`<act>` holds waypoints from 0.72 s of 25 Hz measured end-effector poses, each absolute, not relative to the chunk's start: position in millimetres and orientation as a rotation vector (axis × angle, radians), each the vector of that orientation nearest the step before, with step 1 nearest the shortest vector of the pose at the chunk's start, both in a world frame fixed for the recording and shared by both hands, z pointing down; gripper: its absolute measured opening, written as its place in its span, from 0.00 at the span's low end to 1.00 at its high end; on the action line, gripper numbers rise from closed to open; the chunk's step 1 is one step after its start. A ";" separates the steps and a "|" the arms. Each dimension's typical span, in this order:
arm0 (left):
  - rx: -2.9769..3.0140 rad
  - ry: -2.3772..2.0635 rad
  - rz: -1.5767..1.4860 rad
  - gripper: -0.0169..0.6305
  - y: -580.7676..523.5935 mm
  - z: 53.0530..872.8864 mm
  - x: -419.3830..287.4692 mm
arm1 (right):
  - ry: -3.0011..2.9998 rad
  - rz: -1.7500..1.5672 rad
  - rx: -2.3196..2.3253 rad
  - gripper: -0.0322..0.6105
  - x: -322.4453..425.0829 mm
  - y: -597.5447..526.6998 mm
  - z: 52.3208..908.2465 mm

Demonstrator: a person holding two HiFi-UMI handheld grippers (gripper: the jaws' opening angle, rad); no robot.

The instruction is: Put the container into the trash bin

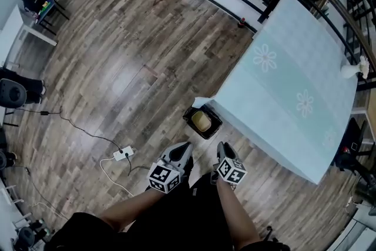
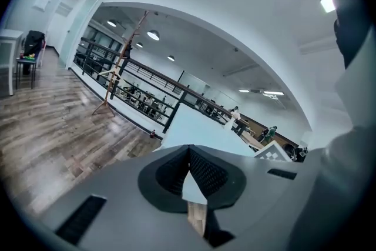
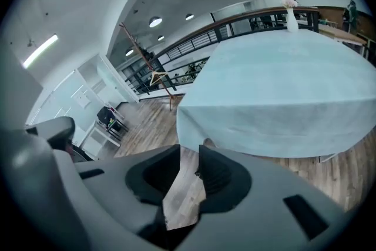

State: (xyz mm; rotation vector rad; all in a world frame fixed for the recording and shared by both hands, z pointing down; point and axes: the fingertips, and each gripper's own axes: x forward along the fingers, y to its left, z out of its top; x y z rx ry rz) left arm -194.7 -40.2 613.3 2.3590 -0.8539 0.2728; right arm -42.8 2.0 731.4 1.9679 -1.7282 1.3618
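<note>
- The right claw (image 1: 224, 147) is open: in the right gripper view its two dark pads (image 3: 218, 168) stand apart, and only wooden floor shows between them.
- The left claw (image 1: 185, 146) is closed and empty; in the left gripper view its tips (image 2: 189, 149) meet at the far end.
- In the head view both claws hang side by side over the floor, close in front of the person, each with its marker cube nearest the person.
- Just beyond the claws and between them, a black trash bin (image 1: 215, 127) stands on the floor.
- The container (image 1: 201, 121), pale yellow, lies inside the bin, clear of both claws.
- The bin sits against the near left corner of a surface (image 1: 282, 97) covered in a pale blue cloth.
- A white vase (image 1: 351, 71) stands at the surface's far right edge.
- A white power strip (image 1: 123, 154) lies on the floor to the left of the claws.
</note>
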 end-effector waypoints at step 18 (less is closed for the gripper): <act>2.668 -0.382 0.140 0.04 137.0 489.3 41.6 | -1.821 0.826 2.488 0.12 124.8 207.2 480.0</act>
